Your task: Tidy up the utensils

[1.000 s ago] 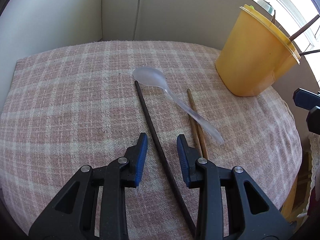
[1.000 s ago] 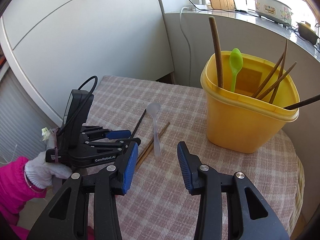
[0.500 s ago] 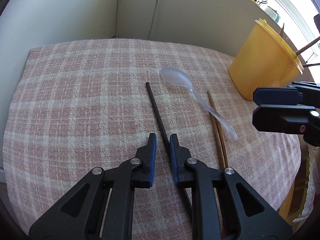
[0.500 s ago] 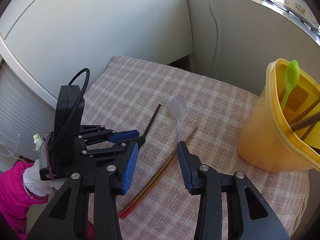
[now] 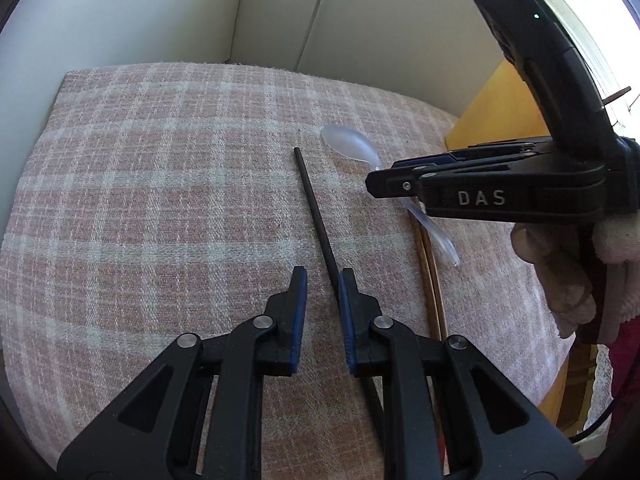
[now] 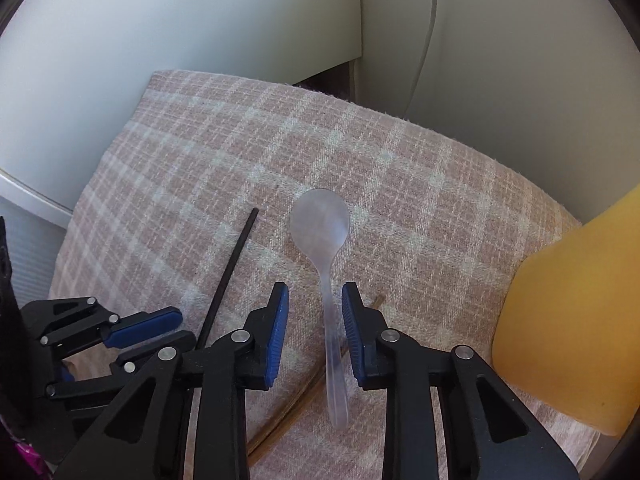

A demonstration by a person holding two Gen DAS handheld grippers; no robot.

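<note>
— Clear spoon (image 6: 325,280) lies on our checked surface (image 6: 200,152), bowl at 12 o'clock, handle between our right fingers (image 6: 354,320), spread wide.

— Our left fingers (image 5: 298,304) are apart around the black chopstick (image 5: 314,212).

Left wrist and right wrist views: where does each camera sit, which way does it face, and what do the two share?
Left wrist: sits on the left claw, looking forward and down along its fingers at the black chopstick on the checked tablecloth; the gloved right hand shows.
Right wrist: sits on the right claw, looking forward and down at the clear spoon; the left claw shows at lower left.
Shared: chopstick, spoon, wooden chopsticks, yellow container, tablecloth.
</note>
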